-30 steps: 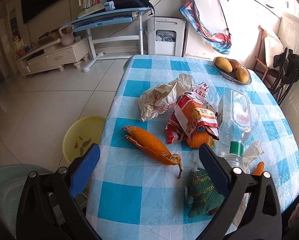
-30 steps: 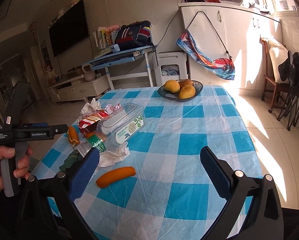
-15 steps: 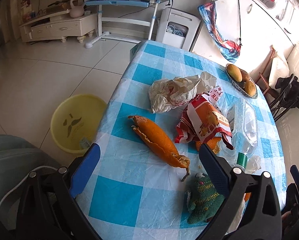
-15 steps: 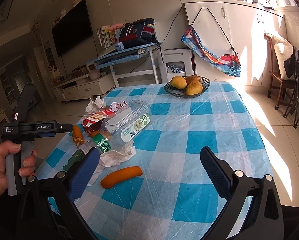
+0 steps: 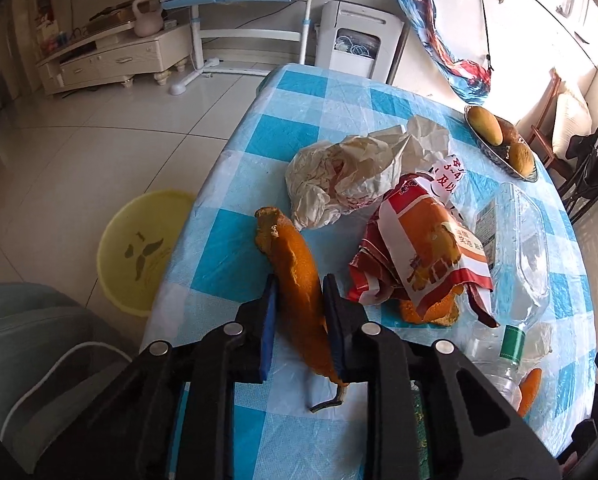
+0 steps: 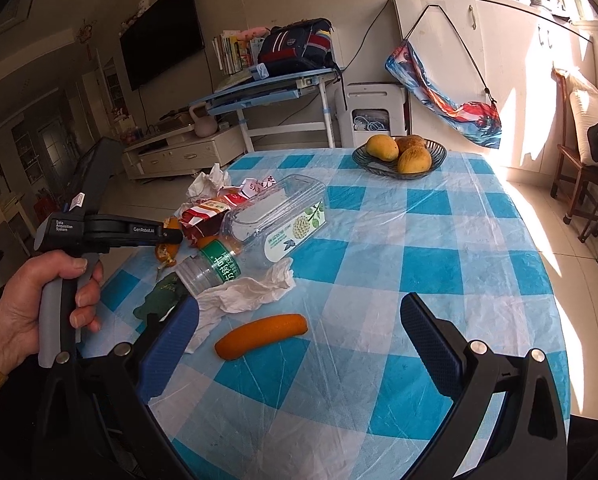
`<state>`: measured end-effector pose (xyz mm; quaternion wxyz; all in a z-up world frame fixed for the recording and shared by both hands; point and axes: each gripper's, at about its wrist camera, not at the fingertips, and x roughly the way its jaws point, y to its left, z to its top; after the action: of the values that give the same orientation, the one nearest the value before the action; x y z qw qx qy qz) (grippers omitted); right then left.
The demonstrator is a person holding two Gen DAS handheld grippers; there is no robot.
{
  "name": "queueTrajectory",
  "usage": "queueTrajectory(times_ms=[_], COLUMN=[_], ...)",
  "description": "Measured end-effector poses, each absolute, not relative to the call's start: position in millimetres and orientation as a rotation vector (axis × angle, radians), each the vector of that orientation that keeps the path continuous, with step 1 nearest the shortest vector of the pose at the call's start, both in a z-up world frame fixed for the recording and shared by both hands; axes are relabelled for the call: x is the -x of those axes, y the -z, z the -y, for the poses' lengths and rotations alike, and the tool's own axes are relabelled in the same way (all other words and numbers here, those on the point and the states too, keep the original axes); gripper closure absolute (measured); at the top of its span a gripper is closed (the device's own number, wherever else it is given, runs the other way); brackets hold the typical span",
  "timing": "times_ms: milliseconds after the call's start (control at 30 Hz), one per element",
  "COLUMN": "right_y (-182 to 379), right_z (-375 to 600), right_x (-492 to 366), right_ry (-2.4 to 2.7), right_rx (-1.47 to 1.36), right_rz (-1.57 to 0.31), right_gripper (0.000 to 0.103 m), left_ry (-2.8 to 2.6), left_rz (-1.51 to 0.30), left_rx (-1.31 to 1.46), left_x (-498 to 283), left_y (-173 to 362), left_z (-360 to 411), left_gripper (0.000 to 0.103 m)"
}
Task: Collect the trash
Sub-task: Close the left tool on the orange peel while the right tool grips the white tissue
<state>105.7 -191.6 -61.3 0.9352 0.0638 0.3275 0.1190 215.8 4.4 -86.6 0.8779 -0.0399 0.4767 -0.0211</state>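
my left tool [image 5: 299, 320] is clamped on the long orange peel [image 5: 295, 280] near the bench's [image 5: 339, 92] left edge; right tool [image 6: 299, 344] gapes wide, idle. next i'd lift and carry it to the yellow basin [image 5: 139, 248].

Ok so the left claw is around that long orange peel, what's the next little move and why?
Probably lift the long orange peel straight up off the table. The left claw looks closed on its middle, so the grasp seems made, and the yellow basin on the floor beside the table looks like the likely drop spot.
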Motion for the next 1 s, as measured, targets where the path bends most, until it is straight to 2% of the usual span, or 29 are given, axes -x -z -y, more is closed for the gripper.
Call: queueTrajectory(times_ms=[333, 400, 567, 667, 900, 1000], right_y=[74.9, 78.7, 89.1, 91.8, 71.9, 64.1], right_z=[173.9, 172.8, 174.9, 170.6, 161.0, 145.6], right_x=[-108.1, -109.7, -122.7, -128.9, -119.0, -121.9], right_ry=[-0.331, -0.339, -0.327, -0.308, -0.289, -0.39], right_rx=[-0.133, -0.147, -0.216, -0.223, -0.159, -0.185], right_rz=[-0.746, -0.769, -0.849, -0.885, -0.796, -0.799], right_gripper=[0.008, 0.012, 0.038, 0.045, 0.046, 0.041], left_ry=[0.09, 0.104, 0.133, 0.144, 0.145, 0.148], left_rz=[-0.975, -0.964, -0.945, -0.932, -0.916, -0.915], left_rx=[0.151, 0.154, 0.134, 0.11, 0.15, 0.162], left_x=[-201.8, -198.0, -187.7, -183.0, -176.1, -174.3], left_y=[79.4, 75.3, 67.7, 63.4, 56.8, 56.2], left_z=[-28.7, -30.2, -28.4, -25.1, -38.3, -41.6], left_gripper=[0.085, 0.085, 0.085, 0.085, 0.085, 0.085])
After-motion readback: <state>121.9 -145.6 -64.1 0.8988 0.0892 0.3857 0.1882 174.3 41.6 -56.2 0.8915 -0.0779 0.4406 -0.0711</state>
